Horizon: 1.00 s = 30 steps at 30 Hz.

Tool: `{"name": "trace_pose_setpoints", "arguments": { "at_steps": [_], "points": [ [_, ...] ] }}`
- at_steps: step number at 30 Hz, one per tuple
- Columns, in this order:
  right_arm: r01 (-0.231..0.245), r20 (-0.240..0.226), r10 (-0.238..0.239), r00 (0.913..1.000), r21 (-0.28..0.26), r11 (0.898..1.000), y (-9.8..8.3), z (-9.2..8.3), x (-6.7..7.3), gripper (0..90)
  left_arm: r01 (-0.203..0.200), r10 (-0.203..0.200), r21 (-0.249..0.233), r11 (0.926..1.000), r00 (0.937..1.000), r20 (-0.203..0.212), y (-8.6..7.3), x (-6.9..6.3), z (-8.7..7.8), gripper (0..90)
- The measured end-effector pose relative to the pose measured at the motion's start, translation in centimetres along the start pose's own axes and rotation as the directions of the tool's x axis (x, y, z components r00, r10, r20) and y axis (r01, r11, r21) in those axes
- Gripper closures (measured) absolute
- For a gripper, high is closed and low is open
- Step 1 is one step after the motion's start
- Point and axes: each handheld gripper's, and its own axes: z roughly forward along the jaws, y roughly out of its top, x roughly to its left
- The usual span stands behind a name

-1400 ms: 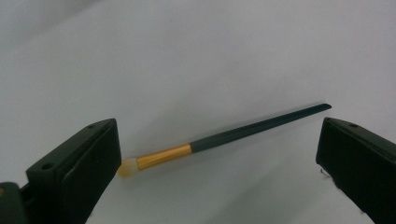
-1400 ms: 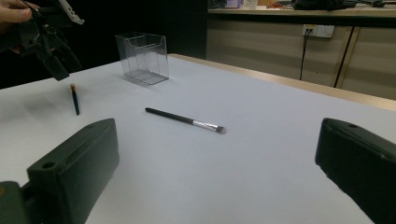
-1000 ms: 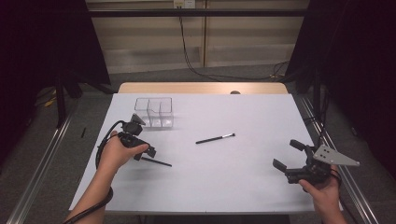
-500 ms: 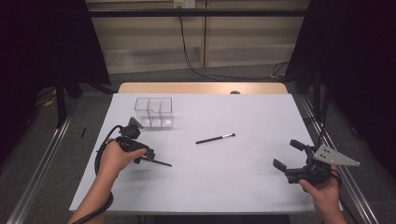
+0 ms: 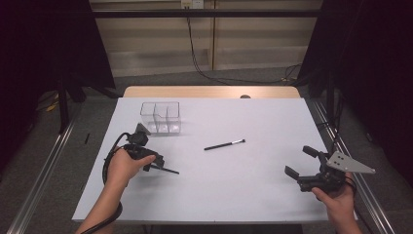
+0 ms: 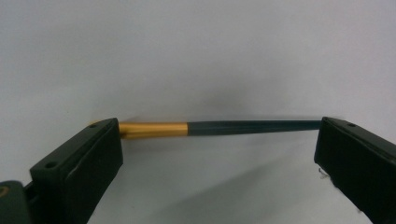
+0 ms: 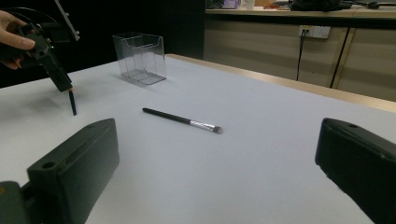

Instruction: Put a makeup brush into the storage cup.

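A thin dark brush with a gold band (image 6: 154, 129) lies flat on the white table (image 5: 253, 195). My left gripper (image 6: 217, 142) is open over it, its jaws wide apart and the brush running across the gap from one jaw to the other. In the high view that gripper (image 5: 155, 162) is at the table's left, the brush (image 5: 168, 170) poking out to its right. A second brush (image 5: 224, 145) with a silver ferrule lies mid-table. My right gripper (image 5: 299, 161) is open at the front right, holding nothing.
A clear plastic compartment box (image 5: 160, 117) stands at the back left, just beyond the left hand. The right gripper view shows the silver-ferruled brush (image 7: 180, 119), the box (image 7: 140, 58) and the left gripper (image 7: 60, 81) farther off. Dark curtains flank the table.
The left hand has shifted only slightly over the gold-banded brush. The right gripper and the other brush have not moved.
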Motion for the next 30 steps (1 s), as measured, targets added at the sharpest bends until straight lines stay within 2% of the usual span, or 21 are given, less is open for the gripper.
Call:
{"name": "trace_pose_setpoints", "arguments": {
  "at_steps": [5,7,16,18,23,30],
  "points": [
    [0.002,0.001,-0.002,1.0,0.001,1.0,0.0,0.0,0.0,0.0,0.017,-0.017,0.001,0.9999,0.9998,-0.011,0.1,-0.1,0.3,1.3],
    [0.002,0.0,-0.002,1.0,0.001,1.0,0.0,0.0,0.0,0.0,0.012,-0.011,0.011,0.9999,0.9996,-0.027,0.3,-0.3,0.4,1.3],
    [-0.002,0.002,0.002,1.0,0.004,1.0,-0.1,0.0,-0.1,0.0,0.034,-0.034,-0.011,0.9994,0.9975,-0.062,0.6,-0.4,0.9,1.2],
    [-0.001,0.001,0.001,1.0,0.001,1.0,-0.1,0.0,-0.2,0.0,0.029,-0.029,-0.002,0.9996,0.9965,-0.078,0.6,-0.4,1.1,1.3],
    [-0.002,0.004,0.002,1.0,0.002,1.0,-0.1,-0.1,-0.1,0.0,0.027,-0.028,-0.012,0.9996,0.9957,-0.088,0.5,-0.5,1.3,1.2],
    [0.002,0.003,-0.002,1.0,0.006,1.0,-0.1,-0.1,-0.2,0.0,0.023,-0.023,-0.003,0.9997,0.9942,-0.105,0.4,-0.6,1.3,3.5]
  ]
}}
